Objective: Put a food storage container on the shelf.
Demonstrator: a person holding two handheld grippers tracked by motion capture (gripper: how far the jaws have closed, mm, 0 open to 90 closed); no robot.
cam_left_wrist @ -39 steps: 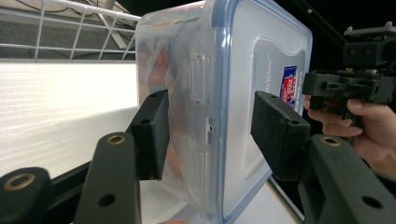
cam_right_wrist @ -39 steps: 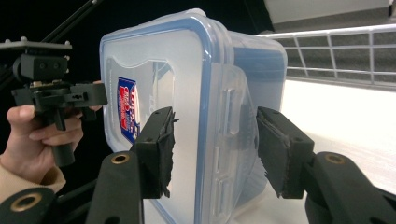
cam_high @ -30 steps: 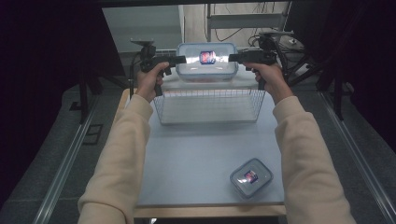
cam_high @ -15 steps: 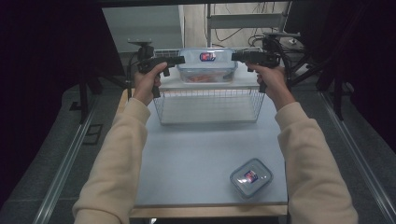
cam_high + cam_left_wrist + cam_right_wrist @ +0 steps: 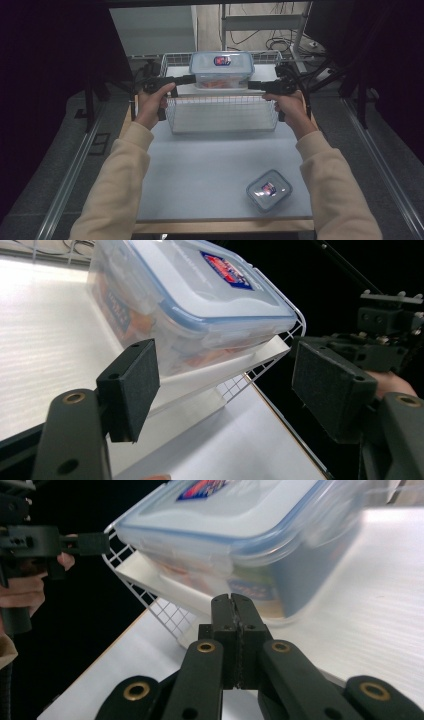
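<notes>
Red-blue label [image 5: 227, 269] on container lid [image 5: 210, 280], writing unreadable

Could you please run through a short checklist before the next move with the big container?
1. Left hand-held gripper open beside the large container: ok, jaws wide apart.
2. Right hand-held gripper gripping anything: not ok, jaws pressed together, its tip at the container's side.
3. Container lid seated: ok, the blue-edged rim sits flat on the tub.
4. Container resting inside the wire basket: cannot tell whether it rests on the liner or is pinched between the two tools.
5. Small container out of the way: ok, near the table's front edge.
</notes>
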